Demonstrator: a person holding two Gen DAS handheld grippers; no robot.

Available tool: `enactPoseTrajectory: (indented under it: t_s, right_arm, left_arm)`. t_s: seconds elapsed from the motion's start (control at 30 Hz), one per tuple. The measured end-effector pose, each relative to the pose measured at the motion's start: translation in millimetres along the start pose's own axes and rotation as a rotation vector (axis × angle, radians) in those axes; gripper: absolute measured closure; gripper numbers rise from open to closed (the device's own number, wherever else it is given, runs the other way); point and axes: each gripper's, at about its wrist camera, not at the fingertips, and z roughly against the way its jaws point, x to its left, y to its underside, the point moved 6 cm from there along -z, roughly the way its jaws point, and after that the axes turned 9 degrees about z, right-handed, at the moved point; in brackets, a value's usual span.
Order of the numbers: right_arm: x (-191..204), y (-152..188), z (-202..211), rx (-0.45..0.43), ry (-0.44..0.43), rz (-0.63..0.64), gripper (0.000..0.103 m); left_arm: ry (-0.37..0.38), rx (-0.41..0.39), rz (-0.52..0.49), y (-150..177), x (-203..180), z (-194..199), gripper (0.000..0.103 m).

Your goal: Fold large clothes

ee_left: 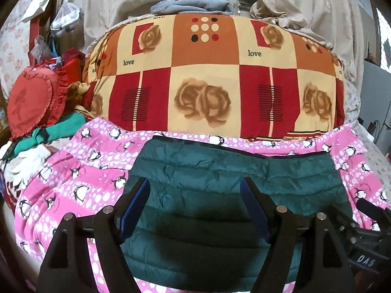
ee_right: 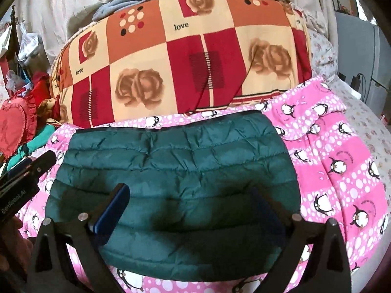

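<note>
1. "love", in small dark lower-case letters, is printed on cream squares of the patchwork quilt (ee_left: 215, 73). It is read three times in the left wrist view and twice in the right wrist view.

2. "DAS", in pale capitals, is seen on the black body of the right gripper (ee_left: 366, 239) at the lower right edge of the left wrist view.

3. "GenRobot.AI", in pale letters, is seen on the black body of the left gripper (ee_right: 22, 183) at the left edge of the right wrist view.

4. Faint curved lettering is printed beside the penguins on the pink blanket (ee_right: 342, 161); it cannot be read.

5. A darker mark, possibly a character, is seen on the red heart-shaped cushion (ee_left: 29, 100); it cannot be read.
</note>
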Motion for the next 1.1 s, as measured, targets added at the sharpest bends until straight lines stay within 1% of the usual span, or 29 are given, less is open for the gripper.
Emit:
enactPoseTrajectory:
  t_s: [0.23, 0.4, 0.63, 1.1]
  right_arm:
    - [9, 3, 7, -0.01, 0.008, 0.016, 0.002]
    - [14, 4, 6, -0.002, 0.003, 0.02, 0.002]
    - [20, 5, 1, 0.01, 0.006, 0.027, 0.002]
    - [17, 6, -11, 0.035, 0.022, 0.028, 0.002]
  left_arm:
    - [-0.025, -0.028, -0.008, 1, 3, 9, 0.049]
    - [-0.048, -0.055, -0.012, 1, 5, 12, 0.049]
    - [-0.06, -0.043, -0.009, 3, 9, 6, 0.049]
    - [-0.067, -0.023, -0.011, 4, 11, -4, 0.049]
